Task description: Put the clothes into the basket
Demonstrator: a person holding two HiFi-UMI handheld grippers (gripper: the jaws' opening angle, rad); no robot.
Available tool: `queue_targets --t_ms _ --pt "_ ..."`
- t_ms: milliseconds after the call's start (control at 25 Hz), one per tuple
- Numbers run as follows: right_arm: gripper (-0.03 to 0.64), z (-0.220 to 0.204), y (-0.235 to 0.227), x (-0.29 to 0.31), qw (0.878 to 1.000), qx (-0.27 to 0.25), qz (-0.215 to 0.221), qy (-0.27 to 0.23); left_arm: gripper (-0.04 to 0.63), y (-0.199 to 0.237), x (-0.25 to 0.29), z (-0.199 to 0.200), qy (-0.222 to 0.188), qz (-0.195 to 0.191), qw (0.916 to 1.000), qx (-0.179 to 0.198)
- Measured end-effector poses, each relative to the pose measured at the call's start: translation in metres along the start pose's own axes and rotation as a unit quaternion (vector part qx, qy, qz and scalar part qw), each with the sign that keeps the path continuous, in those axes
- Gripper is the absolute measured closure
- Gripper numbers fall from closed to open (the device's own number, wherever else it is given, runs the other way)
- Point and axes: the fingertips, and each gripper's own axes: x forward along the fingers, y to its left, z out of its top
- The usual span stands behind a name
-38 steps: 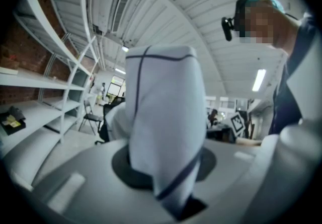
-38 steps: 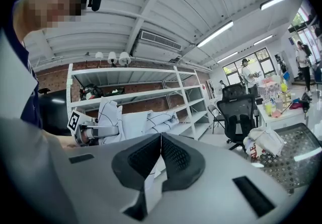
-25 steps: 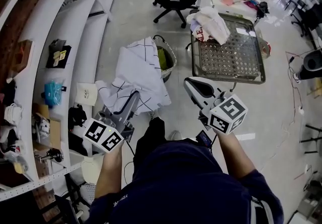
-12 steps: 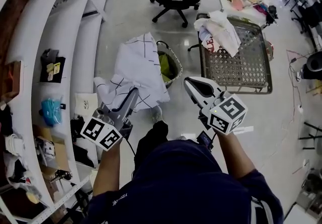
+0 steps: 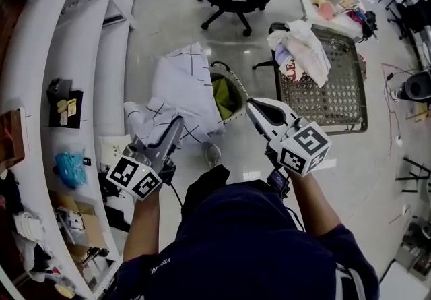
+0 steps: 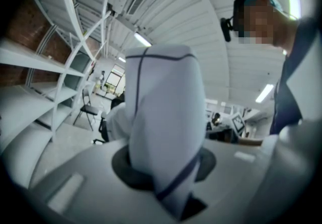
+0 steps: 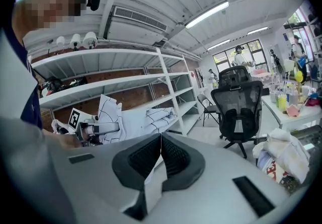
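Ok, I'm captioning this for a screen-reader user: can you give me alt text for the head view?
Seen from above, a person's left tongs clamp a white grid-lined garment that hangs beside a wicker basket on the floor, with the right tongs near its rim. More clothes lie heaped on a metal mesh table at right.

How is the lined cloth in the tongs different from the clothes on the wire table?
The lined cloth hangs spread out, held by the left tongs and right tongs; the clothes pile lies crumpled on the wire table. The lined cloth has thin dark lines; the clothes pile shows red print. Both are pale fabric.
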Motion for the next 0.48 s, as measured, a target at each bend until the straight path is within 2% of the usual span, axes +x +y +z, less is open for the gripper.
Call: queue_targets --t_ms 480 --pt "0.609 0.004 -0.028 0.067 1.000 0.006 -0.007 0.029 0.502 0.059 0.027 -0.007 0.020 -0.005 0.9994 -0.027"
